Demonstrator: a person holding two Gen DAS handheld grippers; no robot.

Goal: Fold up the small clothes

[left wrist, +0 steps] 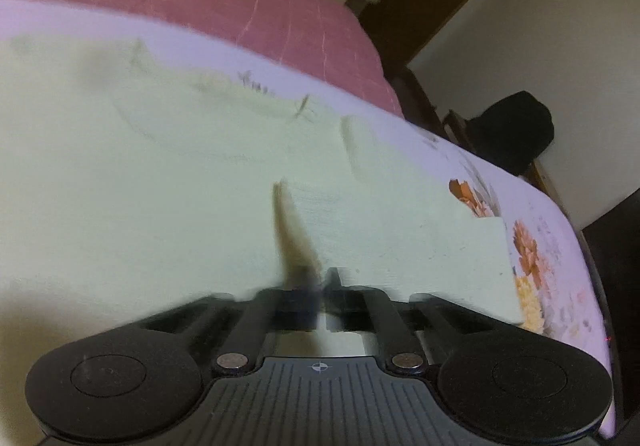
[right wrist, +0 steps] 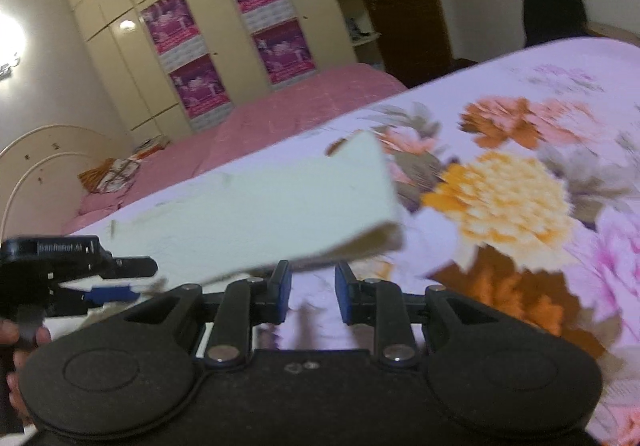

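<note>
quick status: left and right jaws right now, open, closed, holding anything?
Left gripper: closed on an edge of the pale green garment.
Right gripper: jaws open, holding nothing; garment hem just in front.

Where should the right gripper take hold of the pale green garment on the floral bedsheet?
Probably the near right corner of the pale green cloth garment, coming from the near edge. There the hem curls up off the floral bedsheet, just ahead of the open right gripper, so one pad can likely slide beneath.

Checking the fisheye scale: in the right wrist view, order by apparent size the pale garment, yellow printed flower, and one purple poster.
1. pale garment
2. yellow printed flower
3. purple poster, though farther away, so truly unsure.
</note>
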